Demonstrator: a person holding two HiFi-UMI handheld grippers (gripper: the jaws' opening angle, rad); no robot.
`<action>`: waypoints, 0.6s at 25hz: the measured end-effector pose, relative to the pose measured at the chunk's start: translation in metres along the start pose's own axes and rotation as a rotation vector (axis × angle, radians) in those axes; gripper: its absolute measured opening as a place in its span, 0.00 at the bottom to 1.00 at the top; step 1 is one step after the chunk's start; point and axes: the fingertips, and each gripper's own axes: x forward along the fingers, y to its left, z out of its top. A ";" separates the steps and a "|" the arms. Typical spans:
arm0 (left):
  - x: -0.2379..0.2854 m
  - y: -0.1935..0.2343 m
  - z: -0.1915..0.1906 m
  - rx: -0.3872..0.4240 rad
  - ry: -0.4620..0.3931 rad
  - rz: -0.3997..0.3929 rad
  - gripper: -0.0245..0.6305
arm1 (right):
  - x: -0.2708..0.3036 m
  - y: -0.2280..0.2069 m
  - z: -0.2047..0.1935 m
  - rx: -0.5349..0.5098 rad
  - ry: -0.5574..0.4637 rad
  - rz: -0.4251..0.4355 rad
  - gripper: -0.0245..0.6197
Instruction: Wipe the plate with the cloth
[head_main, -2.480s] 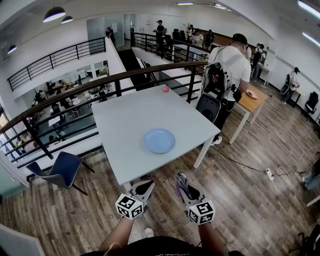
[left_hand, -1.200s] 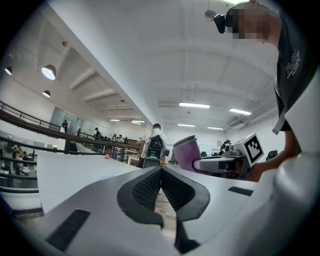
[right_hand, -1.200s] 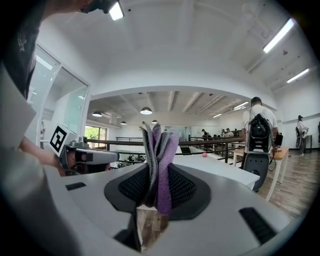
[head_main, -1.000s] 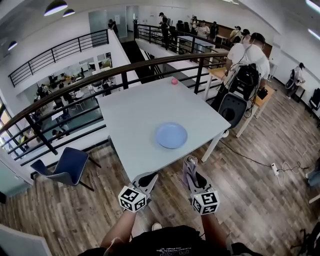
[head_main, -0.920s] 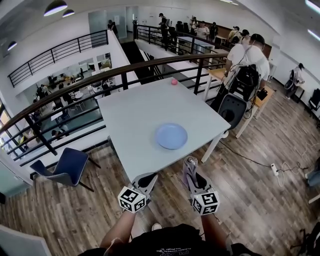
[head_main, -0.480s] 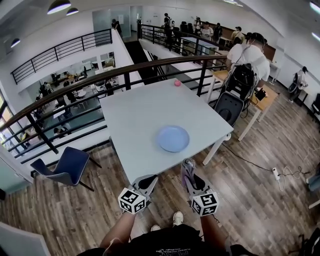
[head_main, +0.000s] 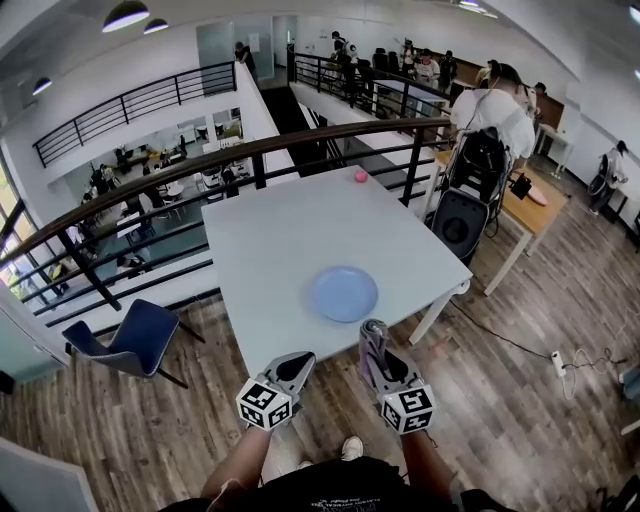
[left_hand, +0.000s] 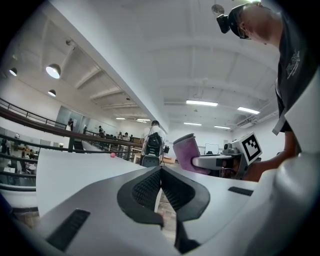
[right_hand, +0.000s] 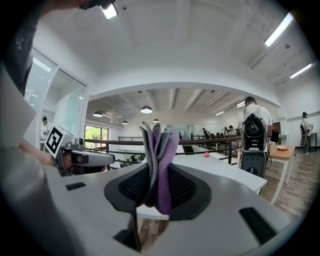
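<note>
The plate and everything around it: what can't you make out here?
plate: head view, too small to show any dirt; neither gripper view shows it.
cloth: right gripper view, lower part hidden between the right gripper's jaws.
small pink thing: head view, too small to identify.

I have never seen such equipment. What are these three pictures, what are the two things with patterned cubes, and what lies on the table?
A person holds two gripping tools; the cubes belong to them. One picture comes from a camera on the person's head, looking down; the other two from cameras on each tool, looking along its jaws. The left tool is shut and empty. The right tool is shut on a purple and grey cloth. The table carries a blue plate and, far back, a pink ball.
</note>
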 end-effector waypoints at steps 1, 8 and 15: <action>0.005 0.000 0.000 0.000 0.001 0.005 0.06 | 0.002 -0.005 0.000 -0.002 0.000 0.006 0.21; 0.040 -0.001 0.002 0.006 0.012 0.048 0.06 | 0.014 -0.043 0.004 -0.005 -0.002 0.046 0.21; 0.076 0.004 0.000 0.007 0.035 0.081 0.06 | 0.035 -0.074 0.009 -0.009 -0.011 0.095 0.21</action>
